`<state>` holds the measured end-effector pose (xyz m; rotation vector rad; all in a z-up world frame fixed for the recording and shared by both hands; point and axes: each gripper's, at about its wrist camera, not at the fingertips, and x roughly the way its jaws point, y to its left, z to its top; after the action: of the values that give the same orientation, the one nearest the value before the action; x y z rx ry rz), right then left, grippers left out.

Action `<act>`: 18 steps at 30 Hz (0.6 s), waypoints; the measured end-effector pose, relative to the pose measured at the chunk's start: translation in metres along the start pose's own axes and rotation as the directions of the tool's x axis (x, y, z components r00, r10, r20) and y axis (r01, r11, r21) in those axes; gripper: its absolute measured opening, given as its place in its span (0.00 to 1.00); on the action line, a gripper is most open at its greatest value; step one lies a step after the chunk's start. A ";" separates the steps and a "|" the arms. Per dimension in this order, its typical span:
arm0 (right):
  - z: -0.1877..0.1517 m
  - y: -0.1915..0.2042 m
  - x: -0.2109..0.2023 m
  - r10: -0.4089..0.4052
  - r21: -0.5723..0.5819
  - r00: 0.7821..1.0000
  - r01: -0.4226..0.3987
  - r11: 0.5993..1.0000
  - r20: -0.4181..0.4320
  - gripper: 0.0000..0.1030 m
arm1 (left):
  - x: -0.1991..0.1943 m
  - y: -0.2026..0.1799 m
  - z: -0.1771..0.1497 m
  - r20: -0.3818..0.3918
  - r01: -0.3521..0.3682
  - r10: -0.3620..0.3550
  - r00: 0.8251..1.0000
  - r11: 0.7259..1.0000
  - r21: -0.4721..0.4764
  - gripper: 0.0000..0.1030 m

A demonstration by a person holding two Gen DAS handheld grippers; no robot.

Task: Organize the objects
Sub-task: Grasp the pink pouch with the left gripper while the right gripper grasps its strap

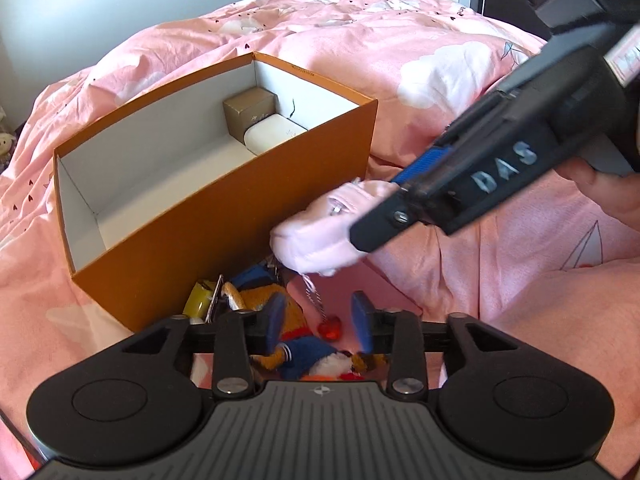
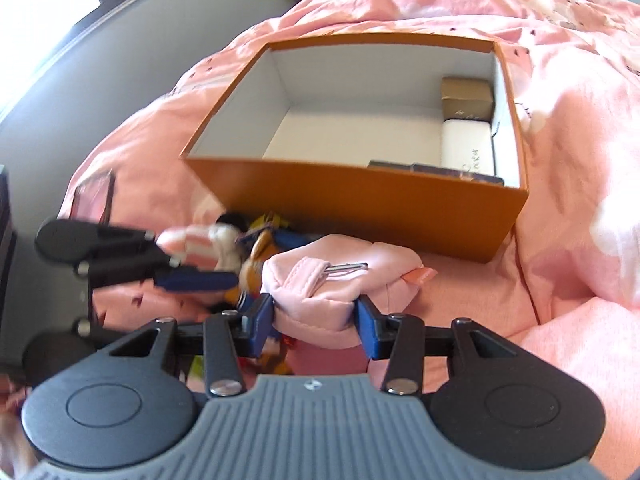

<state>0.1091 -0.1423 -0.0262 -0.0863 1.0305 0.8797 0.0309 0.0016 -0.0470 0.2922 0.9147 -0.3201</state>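
My right gripper (image 2: 314,322) is shut on a pale pink zip pouch (image 2: 336,280), held just above the bed in front of an open orange box (image 2: 360,204). In the left wrist view the pouch (image 1: 316,236) hangs from the right gripper (image 1: 376,216), with a chain and a red heart charm (image 1: 330,326) dangling under it. My left gripper (image 1: 319,322) stands open above a blue, orange and yellow plush toy (image 1: 292,344), with nothing gripped. In the right wrist view the left gripper (image 2: 180,260) reaches in from the left beside the toy (image 2: 256,248).
The orange box (image 1: 224,216) holds a small brown box (image 1: 250,110) and a white case (image 1: 272,136) at one end; dark flat items (image 2: 440,170) lie against its near wall. A yellow-green item (image 1: 200,298) lies by the box. Rumpled pink bedding (image 1: 440,80) surrounds everything.
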 end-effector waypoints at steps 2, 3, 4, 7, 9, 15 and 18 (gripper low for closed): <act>0.007 -0.002 0.007 -0.018 0.025 1.000 0.017 1.000 0.020 0.46 | 0.004 -0.001 0.004 0.008 -0.020 0.020 1.000 1.000 0.016 0.50; 0.008 -0.004 0.009 -0.021 0.033 0.999 0.020 0.999 0.028 0.46 | 0.007 -0.002 0.006 0.018 -0.031 0.030 0.999 0.999 0.029 0.50; 0.011 -0.006 0.009 -0.021 0.043 0.999 0.020 0.999 0.035 0.47 | 0.008 -0.003 0.009 0.027 -0.039 0.038 0.999 0.998 0.041 0.50; 0.015 -0.010 0.012 -0.024 0.067 0.998 0.021 0.998 0.052 0.47 | 0.016 -0.003 0.017 0.047 -0.053 0.051 0.998 0.997 0.061 0.50; 0.017 -0.015 0.013 -0.018 0.090 0.998 0.012 0.996 0.068 0.47 | 0.021 -0.002 0.022 0.061 -0.057 0.053 0.997 0.996 0.070 0.50; 0.020 -0.027 0.017 -0.004 0.142 0.997 -0.008 0.990 0.081 0.52 | 0.038 0.001 0.029 0.071 -0.026 0.021 0.997 0.998 0.065 0.51; 0.021 -0.032 0.019 -0.003 0.158 0.996 -0.012 0.987 0.088 0.52 | 0.044 0.002 0.030 0.072 -0.024 0.019 0.997 0.997 0.069 0.56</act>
<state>0.1494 -0.1430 -0.0398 0.0887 1.0144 0.7957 0.0783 -0.0143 -0.0654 0.3528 0.8308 -0.3412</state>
